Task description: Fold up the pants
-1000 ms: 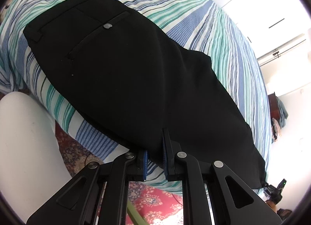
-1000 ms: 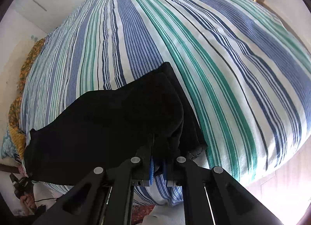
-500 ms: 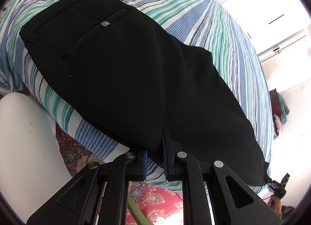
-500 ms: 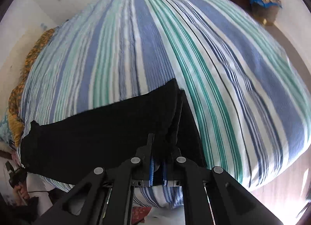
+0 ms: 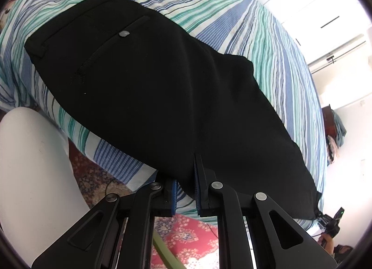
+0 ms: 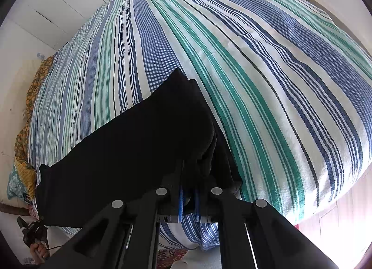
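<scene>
Black pants spread across the frame's middle on the striped bed, waistband toward upper left. Left gripper clamped on the near edge, bottom centre. Right gripper pinching bunched cloth, bottom centre.

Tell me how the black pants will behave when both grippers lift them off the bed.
The black pants will probably sag between grips: the cloth drapes limply over the bed edge. The bunched hem layers at the right gripper may slide apart. They look light.
</scene>
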Motion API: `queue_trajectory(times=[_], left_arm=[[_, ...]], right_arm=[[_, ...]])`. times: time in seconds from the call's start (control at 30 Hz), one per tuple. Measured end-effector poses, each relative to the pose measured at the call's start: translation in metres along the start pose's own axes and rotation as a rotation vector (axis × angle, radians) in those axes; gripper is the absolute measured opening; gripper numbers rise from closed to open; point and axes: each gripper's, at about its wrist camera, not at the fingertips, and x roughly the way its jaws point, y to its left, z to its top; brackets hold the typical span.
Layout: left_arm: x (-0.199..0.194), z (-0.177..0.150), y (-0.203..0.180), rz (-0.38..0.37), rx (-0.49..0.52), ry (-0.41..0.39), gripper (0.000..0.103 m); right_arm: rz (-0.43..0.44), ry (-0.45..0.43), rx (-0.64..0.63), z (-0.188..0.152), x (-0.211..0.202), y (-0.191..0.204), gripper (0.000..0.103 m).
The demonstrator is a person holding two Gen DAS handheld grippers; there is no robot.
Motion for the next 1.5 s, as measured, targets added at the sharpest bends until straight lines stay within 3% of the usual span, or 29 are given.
queue_trajectory(times=[0.13,0.23,0.3,0.33,0.37,0.4,0.43,0.47,0.57,0.67,0.73,0.8,0.93,1.03,1.13,1.33,1.5], left_arm=[[0.006,0.002,0.0,0.003,-0.015,0.007,0.011],[0.007,0.007,0.003,-0.006,-0.041,0.036,0.021],[-0.001,0.007,0.008,0.033,-0.07,0.049,0.051],[-0.007,0.007,0.013,0.061,-0.09,0.046,0.058],[-0.016,0.005,0.018,0.077,-0.111,0.041,0.065],[-0.025,0.002,0.022,0.086,-0.126,0.038,0.065],[-0.034,-0.001,0.026,0.107,-0.136,0.032,0.065],[-0.045,-0.003,0.028,0.142,-0.141,0.014,0.065],[-0.086,-0.009,0.018,0.255,-0.093,-0.143,0.065],[-0.102,0.0,-0.007,0.258,0.036,-0.269,0.069],[-0.087,0.015,-0.031,0.222,0.146,-0.254,0.074],[-0.059,0.028,-0.054,0.193,0.264,-0.227,0.074],[0.008,0.047,-0.077,0.271,0.415,-0.179,0.073],[0.046,0.062,-0.06,0.389,0.404,-0.123,0.072],[0.055,0.07,-0.052,0.395,0.416,-0.123,0.072],[0.06,0.077,-0.054,0.423,0.4,-0.118,0.072],[0.063,0.073,-0.055,0.449,0.449,-0.127,0.074]], right_arm=[[-0.013,0.004,-0.009,0.0,0.002,0.004,0.007],[-0.01,-0.001,-0.004,0.0,0.002,0.003,0.007],[-0.006,-0.018,-0.016,0.001,-0.002,0.006,0.016],[-0.007,-0.029,-0.025,0.0,-0.006,0.007,0.031],[-0.009,-0.045,-0.03,-0.002,-0.011,0.007,0.055],[0.008,-0.071,-0.028,-0.006,-0.018,0.008,0.068],[0.033,-0.103,-0.024,-0.009,-0.026,0.01,0.092],[0.032,-0.136,-0.018,-0.014,-0.035,0.01,0.103],[-0.06,-0.253,-0.003,-0.032,-0.062,0.013,0.103],[-0.178,-0.381,0.01,-0.05,-0.085,0.02,0.103],[-0.223,-0.432,-0.019,-0.056,-0.093,0.033,0.103],[-0.259,-0.426,-0.092,-0.054,-0.09,0.047,0.103],[-0.325,-0.354,-0.236,-0.054,-0.068,0.073,0.103],[-0.348,-0.355,-0.303,-0.059,-0.063,0.083,0.103],[-0.35,-0.342,-0.304,-0.059,-0.06,0.082,0.103],[-0.286,-0.319,-0.191,-0.052,-0.06,0.06,0.103],[-0.264,-0.316,-0.174,-0.053,-0.061,0.057,0.103]])
